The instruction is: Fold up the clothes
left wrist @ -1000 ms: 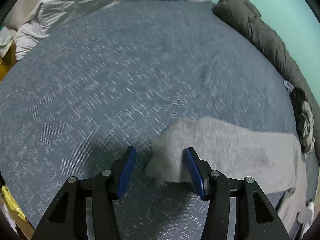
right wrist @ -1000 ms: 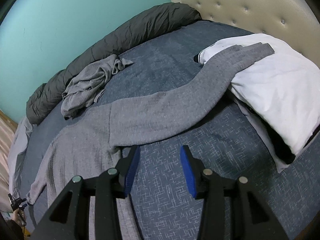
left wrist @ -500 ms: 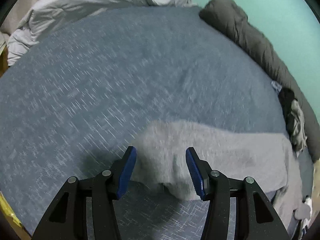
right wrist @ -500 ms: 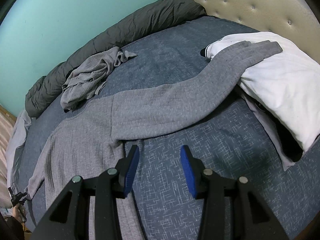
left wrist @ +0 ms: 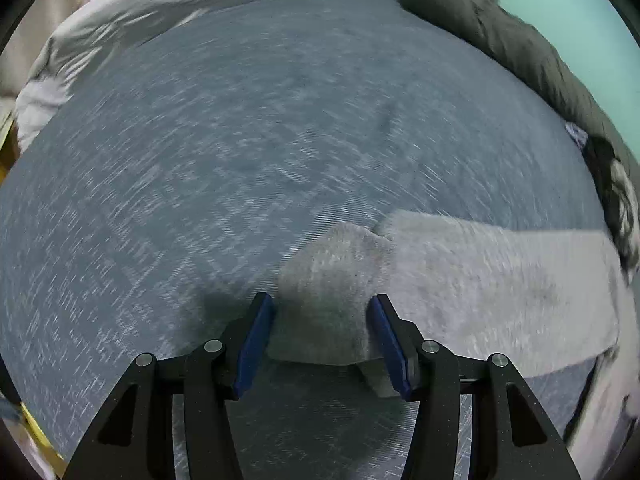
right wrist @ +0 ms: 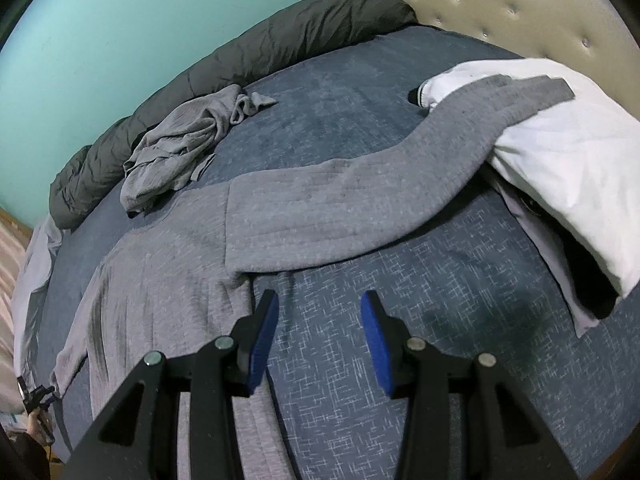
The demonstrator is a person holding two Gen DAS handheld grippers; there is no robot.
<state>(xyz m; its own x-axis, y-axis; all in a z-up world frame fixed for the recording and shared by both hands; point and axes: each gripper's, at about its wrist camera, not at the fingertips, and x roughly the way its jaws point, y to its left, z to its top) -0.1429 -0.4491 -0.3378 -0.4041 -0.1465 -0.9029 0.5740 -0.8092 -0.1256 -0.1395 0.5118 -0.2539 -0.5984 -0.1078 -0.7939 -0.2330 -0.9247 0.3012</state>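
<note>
A grey sweater [right wrist: 160,280] lies spread on the blue bed sheet [right wrist: 440,320]. One long sleeve [right wrist: 360,200] runs out to the right, and its cuff rests on a white pillow [right wrist: 560,152]. The other sleeve [left wrist: 460,280] lies flat in the left wrist view, with its end between the fingers of my left gripper [left wrist: 320,304]. That gripper's blue pads stand open on either side of the cloth. My right gripper [right wrist: 320,300] hangs open over bare sheet just right of the sweater's armpit, with nothing between its fingers.
A crumpled grey garment [right wrist: 180,152] sits beyond the sweater. A rolled dark duvet [right wrist: 240,52] lines the teal wall, and a tufted headboard [right wrist: 500,0] stands at the far right. A pale blanket [left wrist: 140,12] bunches at the bed's far edge.
My left gripper has shifted over the sleeve end and come lower, so the cloth now sits centred between its fingers. The right gripper has barely moved.
</note>
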